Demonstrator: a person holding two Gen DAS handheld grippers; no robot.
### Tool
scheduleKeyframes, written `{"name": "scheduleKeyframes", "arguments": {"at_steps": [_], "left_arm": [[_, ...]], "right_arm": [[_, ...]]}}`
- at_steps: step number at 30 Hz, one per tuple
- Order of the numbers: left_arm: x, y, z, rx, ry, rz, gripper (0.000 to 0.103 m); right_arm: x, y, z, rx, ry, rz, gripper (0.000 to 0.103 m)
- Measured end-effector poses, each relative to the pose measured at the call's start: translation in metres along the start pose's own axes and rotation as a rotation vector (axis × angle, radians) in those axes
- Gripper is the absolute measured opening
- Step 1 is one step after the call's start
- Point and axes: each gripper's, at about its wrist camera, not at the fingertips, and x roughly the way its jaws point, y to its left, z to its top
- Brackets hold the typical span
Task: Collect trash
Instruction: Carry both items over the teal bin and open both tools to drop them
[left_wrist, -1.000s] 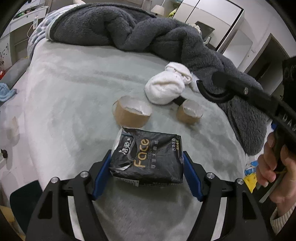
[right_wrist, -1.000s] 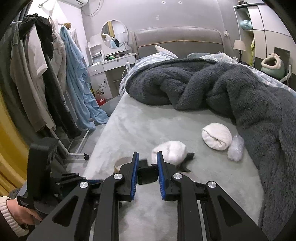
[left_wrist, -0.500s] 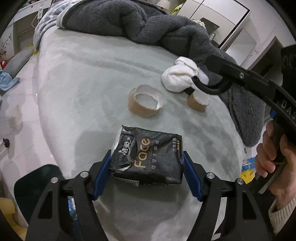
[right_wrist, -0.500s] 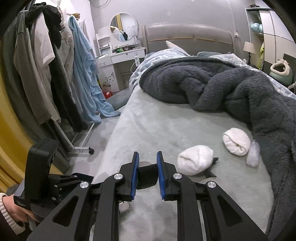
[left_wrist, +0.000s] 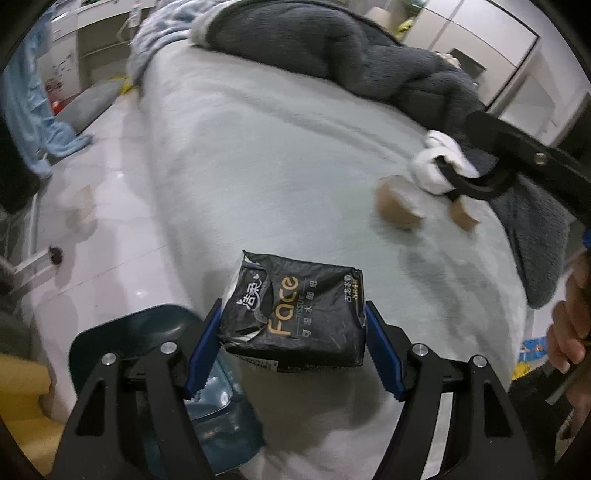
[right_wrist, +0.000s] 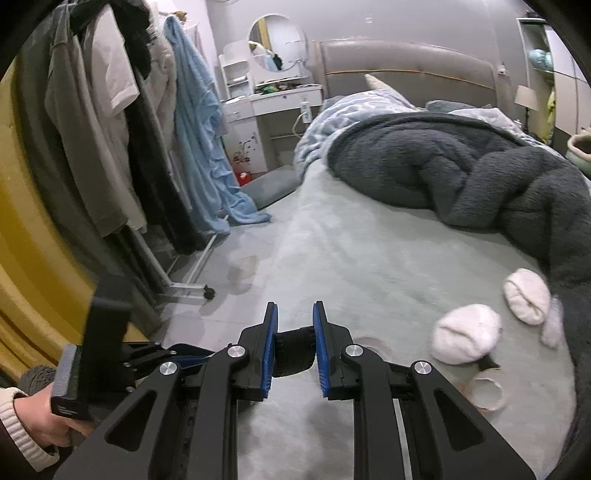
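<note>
We hold the tissue pack (left_wrist: 295, 314) in our left gripper (left_wrist: 291, 350): its blue pads (left_wrist: 201, 341) press the pack's two short ends, so the pack's long axis runs straight across from pad to pad. The pack hangs clear of the bed (left_wrist: 277, 147), out past the bed's near edge.

The relation that counts is pack to bin. The dark green bin (left_wrist: 147, 332) sits on the floor below and to the left of the pack; in the left wrist view its rim shows just under the left pad. So the pack lies a little to the right of the opening, and we judge that a short move left should bring it over the bin before we let go. The left gripper is by far the nearer one.

Our right gripper (right_wrist: 294, 350) is pinched tight on a small black ring (right_wrist: 293, 352), a narrow hold with the ring set deep between the pads.

Still on the bed, well apart from the pack: two tape rolls (left_wrist: 400, 208) and white sock balls (right_wrist: 467, 334) beside the grey blanket (right_wrist: 480, 173).
</note>
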Motion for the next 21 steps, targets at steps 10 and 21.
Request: {"name": "scheduleKeyframes", "arguments": {"at_steps": [10,21], "left_arm": [[0.012,0.065,-0.020,-0.131,0.097,0.102,0.074],[0.032,0.121,-0.056,-0.266,0.255,0.154,0.075]], "right_arm": [[0.036,0.047,0.001,-0.025,0.077,0.075,0.019],[0.078,0.095,-0.004,-0.061,0.169,0.133,0.019]]}}
